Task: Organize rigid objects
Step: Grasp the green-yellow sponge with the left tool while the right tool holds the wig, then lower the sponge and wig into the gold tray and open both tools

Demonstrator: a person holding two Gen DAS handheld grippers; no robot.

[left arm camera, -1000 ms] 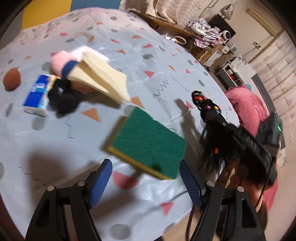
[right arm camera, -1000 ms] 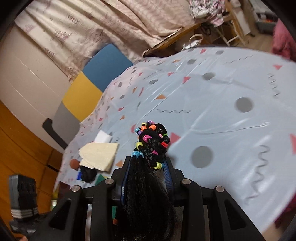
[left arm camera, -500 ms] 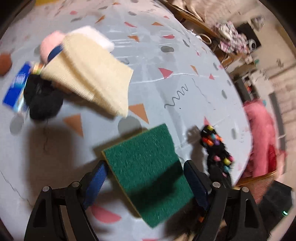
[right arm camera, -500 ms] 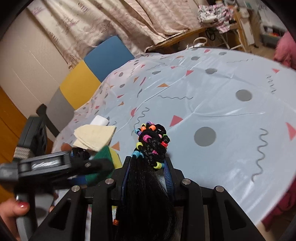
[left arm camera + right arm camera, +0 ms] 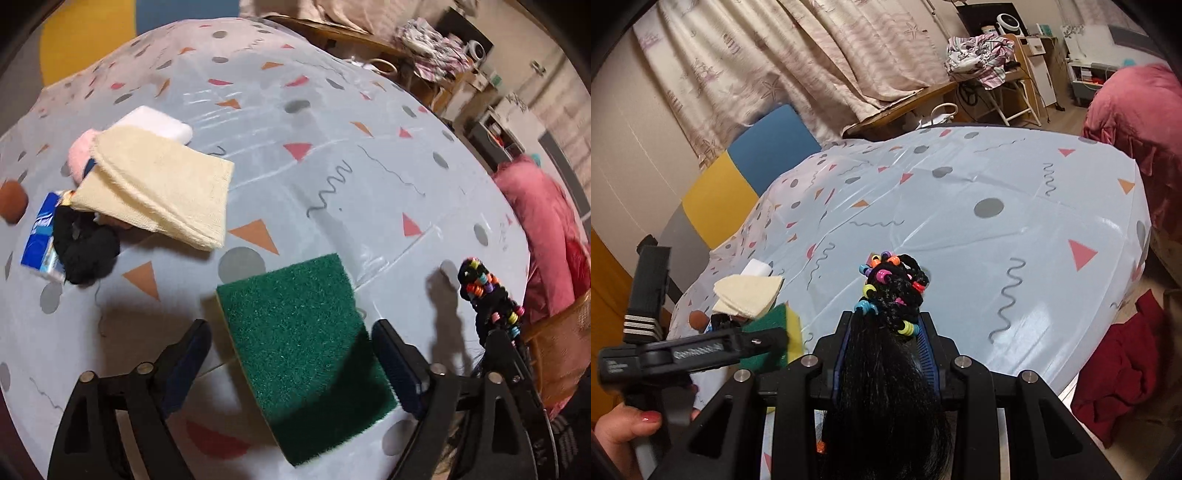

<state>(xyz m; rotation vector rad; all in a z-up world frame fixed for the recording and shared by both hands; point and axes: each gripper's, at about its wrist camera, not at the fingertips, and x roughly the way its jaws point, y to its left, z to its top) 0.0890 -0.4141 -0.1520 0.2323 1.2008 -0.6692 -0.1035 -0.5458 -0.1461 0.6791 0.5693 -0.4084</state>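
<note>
A green-and-yellow scouring sponge (image 5: 303, 328) lies flat on the patterned table between the pads of my open left gripper (image 5: 291, 354); the pads stand a little off its sides. It also shows in the right wrist view (image 5: 775, 325). My right gripper (image 5: 886, 328) is shut on a black hairpiece with coloured beads (image 5: 892, 280), held above the table's near edge. The hairpiece also shows in the left wrist view (image 5: 484, 291), to the right of the sponge.
A cream towel (image 5: 155, 184) lies over a pink thing (image 5: 79, 155) and a white block (image 5: 159, 120) at the left. A black scrunchie (image 5: 85, 247), a blue tissue pack (image 5: 38, 236) and a brown ball (image 5: 13, 201) lie beside them. A pink chair (image 5: 539, 229) stands past the table's right edge.
My left gripper has come down and forward over the sponge, so its pads now flank it. The right gripper still holds the hairpiece and has shifted a little.
</note>
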